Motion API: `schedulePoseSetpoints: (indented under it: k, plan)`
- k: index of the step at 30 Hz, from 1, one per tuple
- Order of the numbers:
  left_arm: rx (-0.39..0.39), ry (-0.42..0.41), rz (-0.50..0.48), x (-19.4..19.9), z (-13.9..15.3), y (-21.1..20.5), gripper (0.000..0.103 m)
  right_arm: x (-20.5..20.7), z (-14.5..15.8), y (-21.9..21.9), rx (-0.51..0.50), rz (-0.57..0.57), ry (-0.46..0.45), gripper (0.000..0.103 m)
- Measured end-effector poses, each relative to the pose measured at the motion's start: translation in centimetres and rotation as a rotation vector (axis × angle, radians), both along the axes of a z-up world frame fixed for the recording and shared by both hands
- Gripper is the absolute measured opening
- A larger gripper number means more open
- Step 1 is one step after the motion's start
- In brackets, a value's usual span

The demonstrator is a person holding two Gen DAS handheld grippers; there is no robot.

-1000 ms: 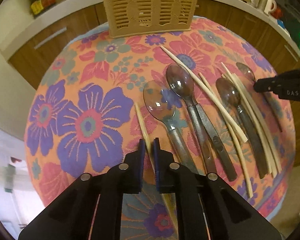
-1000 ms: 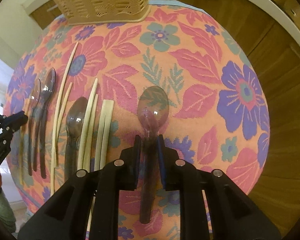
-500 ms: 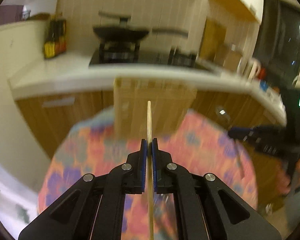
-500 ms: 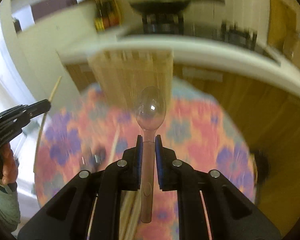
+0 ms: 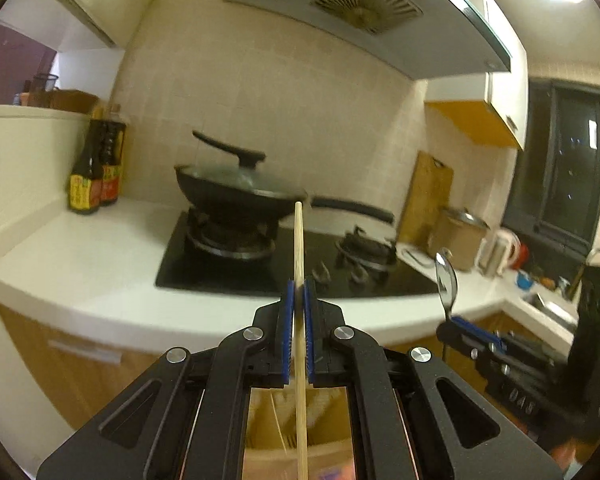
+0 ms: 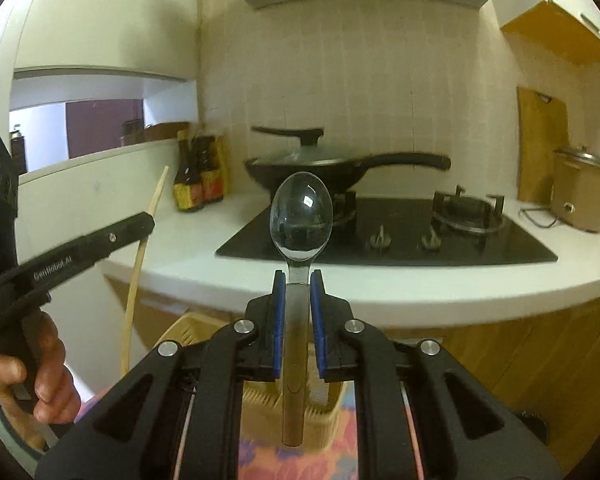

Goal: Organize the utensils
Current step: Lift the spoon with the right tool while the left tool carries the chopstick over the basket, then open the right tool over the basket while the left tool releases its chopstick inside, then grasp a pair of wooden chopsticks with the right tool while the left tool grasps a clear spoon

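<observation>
- Left wrist view: the left gripper (image 5: 299,300) is closed on a chopstick (image 5: 299,248), with the blue pads (image 5: 288,320) pressing it from both sides.
- The chopstick stands upright between the jaws. Its top end is in front of the wok (image 5: 236,192), and its lower part goes down past the bottom edge of the picture.
- Under the gripper, between its two arms, a part of the basket (image 5: 268,428) is visible, with thin pale sticks inside it; what exactly they are I cannot tell.
- At the right side the right gripper (image 5: 456,322) holds a spoon (image 5: 446,276) with the bowl up. It is well apart from the chopstick.
- Behind are the stove (image 5: 300,256), two bottles (image 5: 94,168) on the white counter (image 5: 80,256), and a cutting board (image 5: 426,196) leaning on the wall.
- Right wrist view: the right gripper (image 6: 297,280) is closed on the handle of the spoon (image 6: 301,216). The clear bowl points up, in front of the stove (image 6: 400,236) and the wok (image 6: 320,164).
- The handle hangs down between the jaws, and its end is just above the basket (image 6: 260,408), which stands on a flowered cloth (image 6: 300,464).
- At the left the left gripper (image 6: 150,222) holds the chopstick (image 6: 140,260) almost upright, a little curved by the lens. Its lower end goes down beside the left rim of the basket.
- A hand (image 6: 40,376) grips the handle of the left gripper at the lower left corner.
</observation>
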State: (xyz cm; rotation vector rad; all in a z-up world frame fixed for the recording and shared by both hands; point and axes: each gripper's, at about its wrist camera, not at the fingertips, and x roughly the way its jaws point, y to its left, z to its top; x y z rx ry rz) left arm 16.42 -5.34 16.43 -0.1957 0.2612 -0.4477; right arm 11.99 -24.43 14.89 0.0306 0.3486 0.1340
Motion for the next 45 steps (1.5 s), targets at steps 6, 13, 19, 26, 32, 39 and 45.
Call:
schedulePoseSetpoints:
  k: [6, 13, 19, 26, 32, 39, 45]
  plan:
    - [-0.037, -0.061, 0.118, 2.5, -0.2, 0.5, 0.003, 2.4, -1.6, -0.2, -0.007, -0.033, -0.048, 0.01]
    - [-0.02, -0.051, 0.153, 3.5, -3.4, 0.6, 0.003, 3.8, -3.6, -0.6, -0.005, -0.061, -0.04, 0.01]
    - [0.006, -0.026, 0.143, 1.5, -5.3, 0.7, 0.014, 3.2, -5.0, -1.0, 0.008, -0.051, -0.034, 0.011]
    - [0.026, 0.022, 0.104, -1.3, -5.8, 1.6, 0.049, 0.6, -5.9, -2.2, 0.064, -0.019, 0.041, 0.028]
    - [0.035, 0.051, 0.063, -6.3, -5.5, 2.6, 0.069, -3.0, -6.3, -2.3, 0.044, -0.001, 0.146, 0.041]
    - [-0.023, 0.099, 0.0, -11.9, -6.1, 4.0, 0.073, -8.0, -6.9, -1.6, 0.017, 0.02, 0.265, 0.041]
    - [-0.004, 0.189, -0.025, -15.8, -7.9, 4.8, 0.073, -11.3, -9.1, -1.3, 0.03, 0.013, 0.413, 0.041]
